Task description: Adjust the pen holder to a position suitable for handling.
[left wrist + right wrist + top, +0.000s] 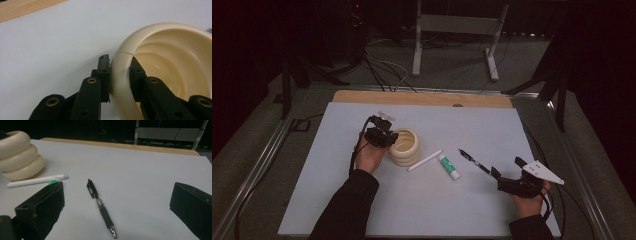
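Surface [362, 210]: a broad white sheet laid over a pale wooden board, whose edge shows along the far side; it carries every item below.

Cream ribbed holder [404, 146]: a round, open-topped plastic cup built like three stacked rings, hollow inside, standing upright left of centre on the surface. In the right gripper view [20, 155] it sits at the far left, with the white stick just in front of its base.

Left gripper [387, 137]: black, two-fingered, held in the person's left hand [369, 156] at the holder's left side. In the left gripper view its fingers [103, 72] are clamped on the holder's top ring [120, 67], one finger outside the wall, the other inside the cup.

Right gripper [507, 172]: black, with a grey three-cornered plate on top, held in the right hand [528, 200] near the surface's right front corner. Its fingers [42, 205] stand wide apart with nothing between them, pointing toward the pen.

Black retractable pen [473, 160]: lies flat between the tube and the right gripper, well apart from the holder.

White slender stick [424, 160]: lies slantwise, one end near the holder's base.

White tube with green label [448, 166]: lies just right of the stick.
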